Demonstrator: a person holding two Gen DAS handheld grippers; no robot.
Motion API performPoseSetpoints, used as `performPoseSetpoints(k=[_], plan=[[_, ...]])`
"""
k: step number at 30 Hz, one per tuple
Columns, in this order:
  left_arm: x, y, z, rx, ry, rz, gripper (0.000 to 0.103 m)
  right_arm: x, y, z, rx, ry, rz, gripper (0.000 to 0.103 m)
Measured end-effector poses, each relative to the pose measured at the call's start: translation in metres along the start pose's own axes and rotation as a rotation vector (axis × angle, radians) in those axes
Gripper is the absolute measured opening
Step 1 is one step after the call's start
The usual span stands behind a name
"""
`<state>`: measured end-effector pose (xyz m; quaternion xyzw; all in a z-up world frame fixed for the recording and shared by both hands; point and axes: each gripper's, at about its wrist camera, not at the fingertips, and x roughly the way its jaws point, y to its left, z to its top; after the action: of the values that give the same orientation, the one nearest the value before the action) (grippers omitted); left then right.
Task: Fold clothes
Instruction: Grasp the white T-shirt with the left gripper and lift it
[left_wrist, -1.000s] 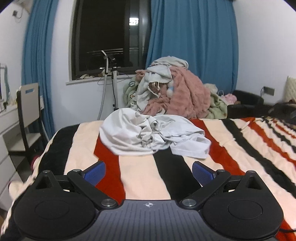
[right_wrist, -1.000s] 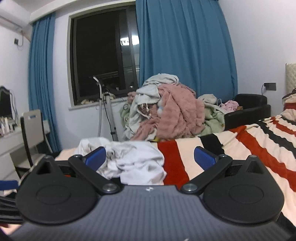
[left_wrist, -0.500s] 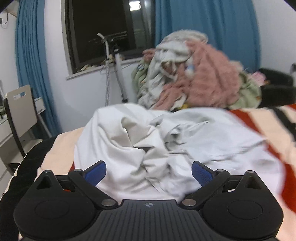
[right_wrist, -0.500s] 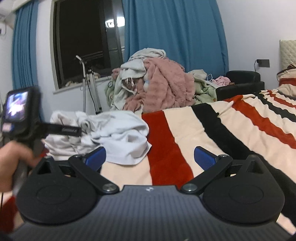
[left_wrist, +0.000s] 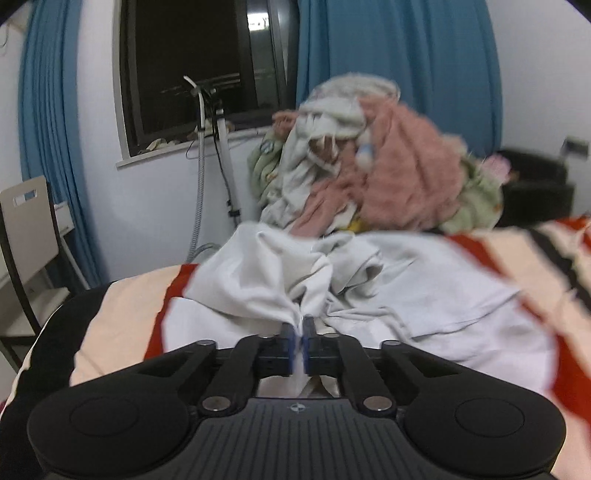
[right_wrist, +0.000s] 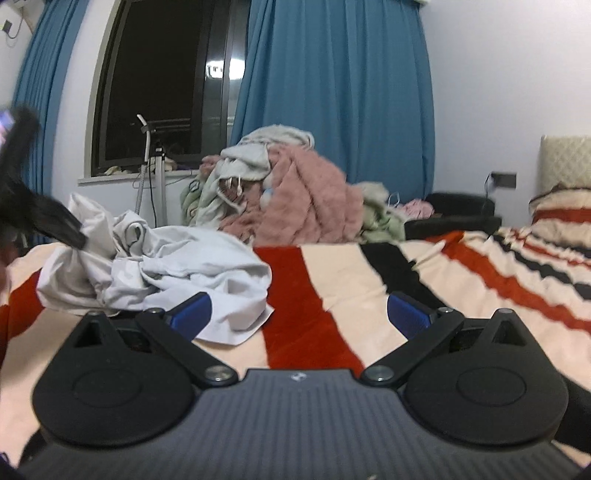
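Note:
A crumpled white garment (left_wrist: 369, 288) lies on the striped bed cover (left_wrist: 118, 325). My left gripper (left_wrist: 300, 338) is shut on a pinched fold at the garment's near edge, and the cloth rises in a peak from the fingers. From the right wrist view the same white garment (right_wrist: 177, 266) sits at the left, with the left gripper (right_wrist: 75, 238) seen blurred and dark, gripping its left side. My right gripper (right_wrist: 299, 314) hovers open over the red and cream stripes, just right of the garment's near corner, with nothing between its blue pads.
A tall heap of pink, white and green laundry (left_wrist: 373, 173) rises beyond the bed under blue curtains (right_wrist: 332, 103). A chair (left_wrist: 26, 236) stands at the left by a dark window (left_wrist: 192, 70). A black armchair (right_wrist: 458, 214) and a striped pillow (right_wrist: 561, 206) are at the right.
My left gripper moved forward to the white garment and shut on a fold of it, lifting the cloth slightly. My right gripper stayed open and drifted a little closer to the garment.

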<state>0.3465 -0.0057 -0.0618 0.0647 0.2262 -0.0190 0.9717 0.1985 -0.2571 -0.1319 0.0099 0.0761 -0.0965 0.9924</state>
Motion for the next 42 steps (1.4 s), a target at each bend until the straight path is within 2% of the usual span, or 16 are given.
performPoseSetpoints(k=[4,7,12,16,19,23,25,27,29,31,33,35,36,38,42], plan=[[-0.081,0.014,0.002,-0.041,-0.075,-0.061,0.001,-0.017,0.001,0.008,-0.020,-0.020,-0.002,0.103],[-0.134,0.025,-0.007,-0.060,-0.098,-0.080,0.001,-0.030,0.002,0.015,-0.035,-0.028,0.000,0.103],[-0.191,0.054,-0.035,-0.158,-0.116,-0.071,0.001,-0.055,0.002,0.023,-0.030,0.011,0.011,0.103],[-0.224,0.105,-0.033,-0.260,-0.176,0.000,0.000,-0.078,-0.001,0.028,-0.009,0.025,0.054,0.103],[-0.217,0.151,-0.022,-0.340,-0.165,0.112,0.000,-0.082,-0.004,0.031,0.013,0.030,0.077,0.103],[-0.172,0.196,-0.019,-0.280,-0.100,0.385,0.000,-0.065,-0.002,0.027,0.055,0.061,0.095,0.103],[-0.144,0.216,-0.025,-0.329,0.012,0.420,0.000,-0.058,-0.001,0.023,0.068,0.084,0.098,0.103],[-0.137,0.219,-0.032,-0.396,0.035,0.383,0.002,-0.052,-0.002,0.019,0.080,0.109,0.100,0.103],[-0.132,0.204,-0.036,-0.431,0.024,0.294,0.012,-0.047,-0.004,0.016,0.104,0.127,0.096,0.103],[-0.125,0.171,-0.038,-0.398,0.028,0.199,0.016,-0.042,-0.005,0.013,0.125,0.133,0.091,0.103],[-0.115,0.128,-0.040,-0.335,0.033,0.100,0.053,-0.035,-0.005,0.009,0.132,0.134,0.079,0.103],[-0.100,0.081,-0.039,-0.243,0.039,0.028,0.067,-0.028,-0.005,0.004,0.132,0.134,0.074,0.103],[-0.091,0.059,-0.038,-0.192,0.038,0.012,0.078,-0.025,-0.004,0.002,0.131,0.137,0.072,0.103],[-0.069,0.018,-0.041,-0.113,0.032,-0.008,0.088,-0.020,-0.005,-0.002,0.133,0.143,0.072,0.103],[-0.021,-0.027,-0.057,-0.059,0.087,0.055,0.092,-0.015,-0.005,-0.008,0.134,0.153,0.070,0.103]])
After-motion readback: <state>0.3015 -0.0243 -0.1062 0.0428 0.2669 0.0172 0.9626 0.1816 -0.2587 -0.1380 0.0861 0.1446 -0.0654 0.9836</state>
